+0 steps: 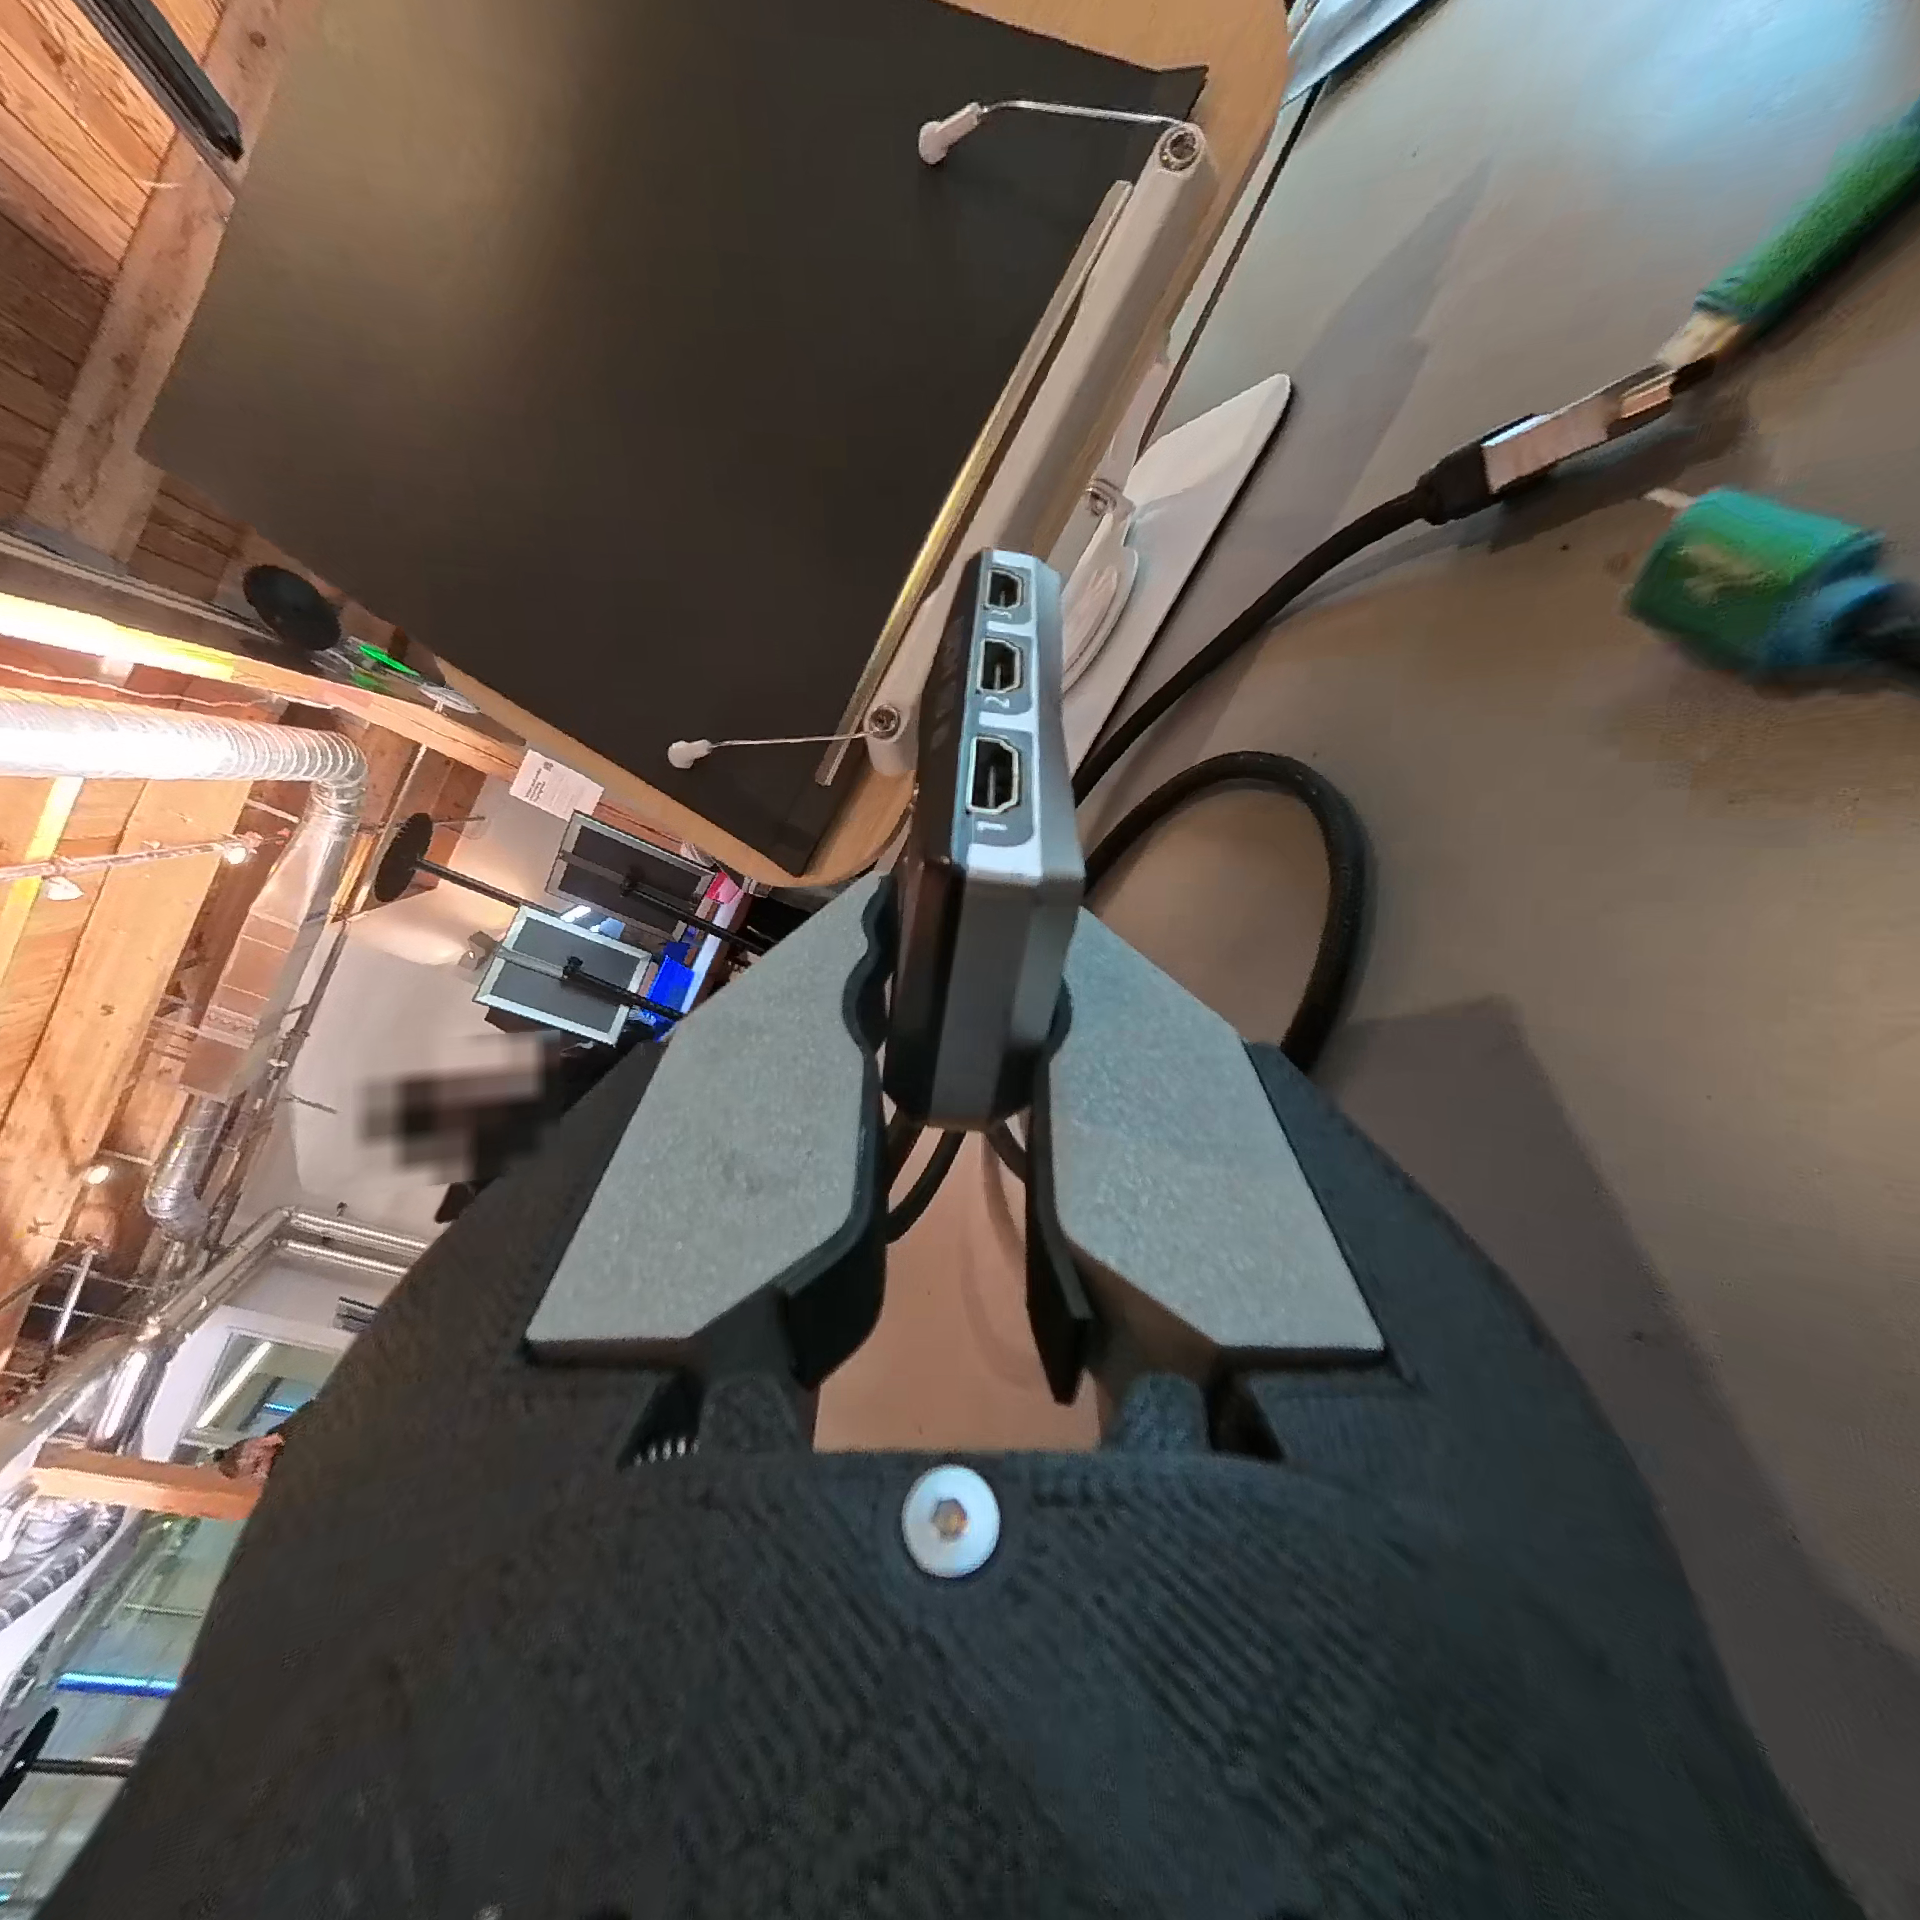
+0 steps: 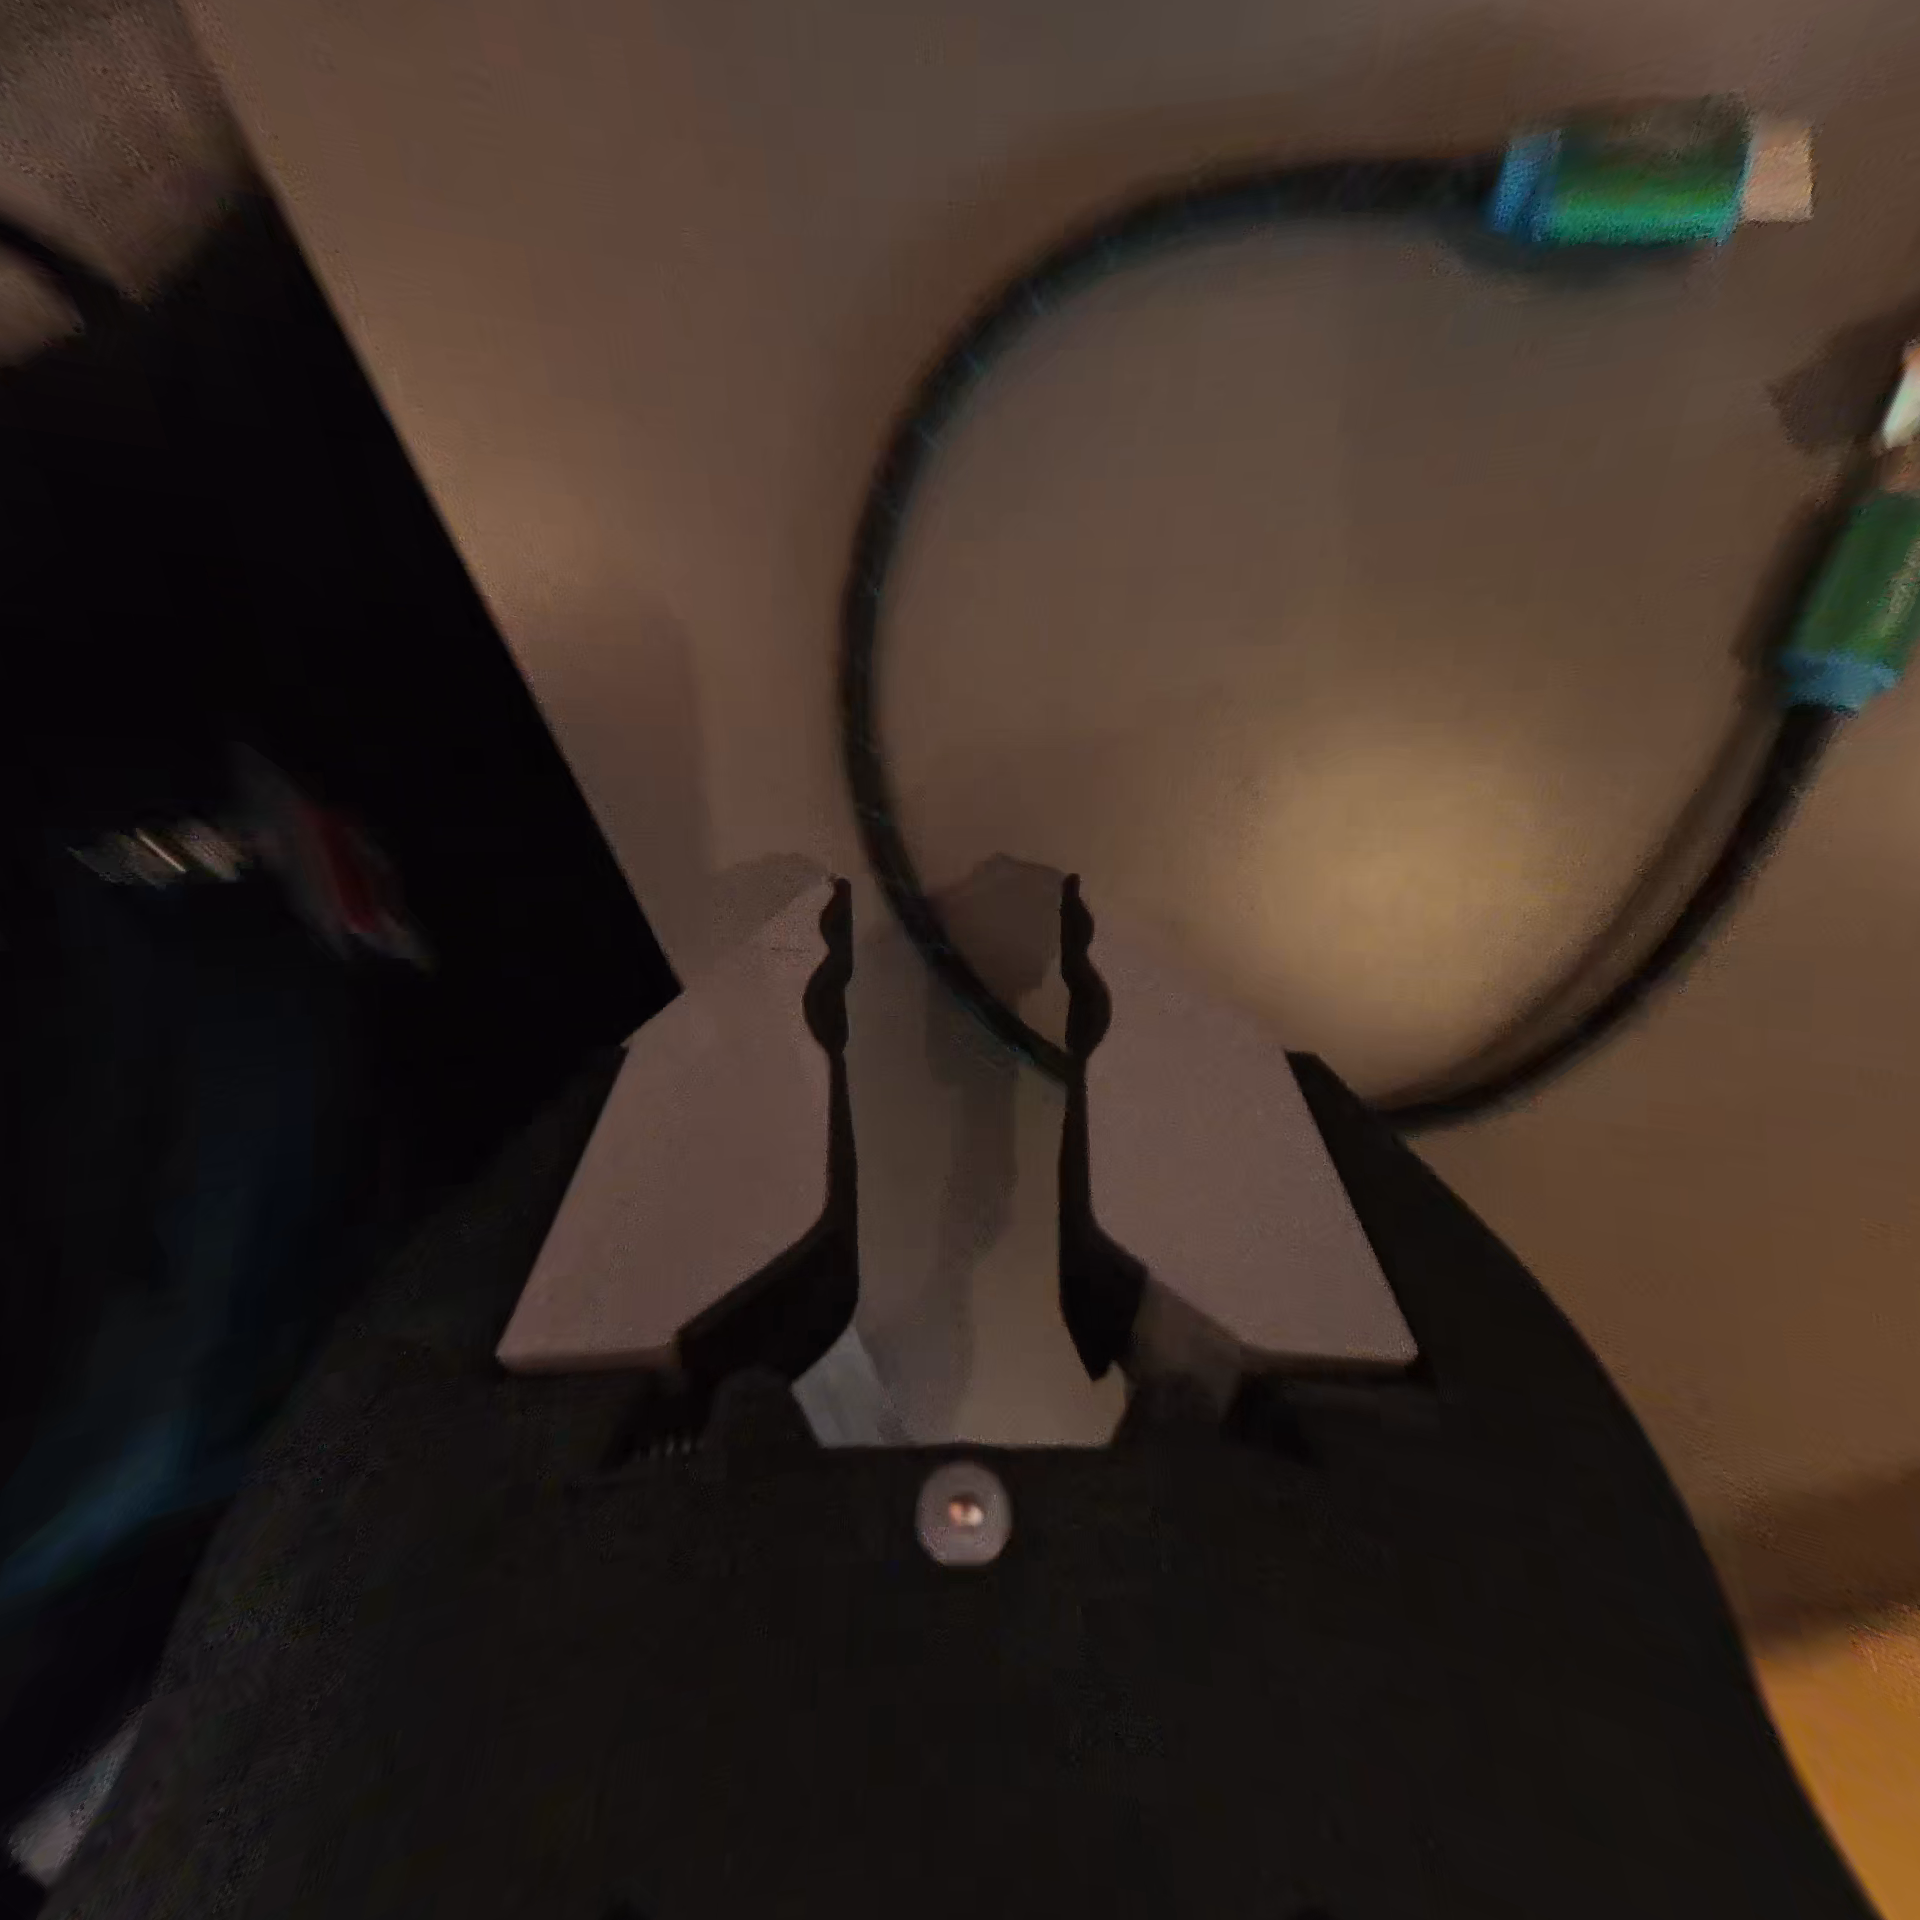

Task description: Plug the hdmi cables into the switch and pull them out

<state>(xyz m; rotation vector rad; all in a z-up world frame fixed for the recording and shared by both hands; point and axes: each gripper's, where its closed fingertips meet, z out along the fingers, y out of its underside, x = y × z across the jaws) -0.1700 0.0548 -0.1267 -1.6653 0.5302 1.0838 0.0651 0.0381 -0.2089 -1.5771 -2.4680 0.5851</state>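
Switch: while the left gripper [image 1: 971,997] holds it above the tabletop [image 1: 1558,935], the grey HDMI switch [image 1: 987,883] is pinched at its near end between the two fingers, and it stands out forward from them.
Ports: three ports [image 1: 1000,784] in a row on the side of the switch that faces the camera, all three without a plug.
Room beside the switch: open tabletop on its right; on its left, close behind, the edge of a large dark panel [image 1: 623,416] in a pale holder.
Black cable: a black cable [image 1: 1340,862] loops on the tabletop just right of the switch, and its metal plug [image 1: 1569,436] lies well apart from the ports.
Green plugs: a green plug [image 1: 1756,582] lies far right of the switch, blurred and partly cut by the frame edge; a second green piece [image 1: 1818,239] above it is too blurred to name.
Right gripper: the right gripper [image 2: 954,904] has its fingers spread, nothing between them, over a cable loop [image 2: 883,582].
Right wrist view: dark and blurred; two green plugs [image 2: 1621,187] [image 2: 1860,613] lie beyond the loop, and the switch is not seen here.
Hard to make out: the dark area [image 2: 260,727] at the left of the right wrist view.
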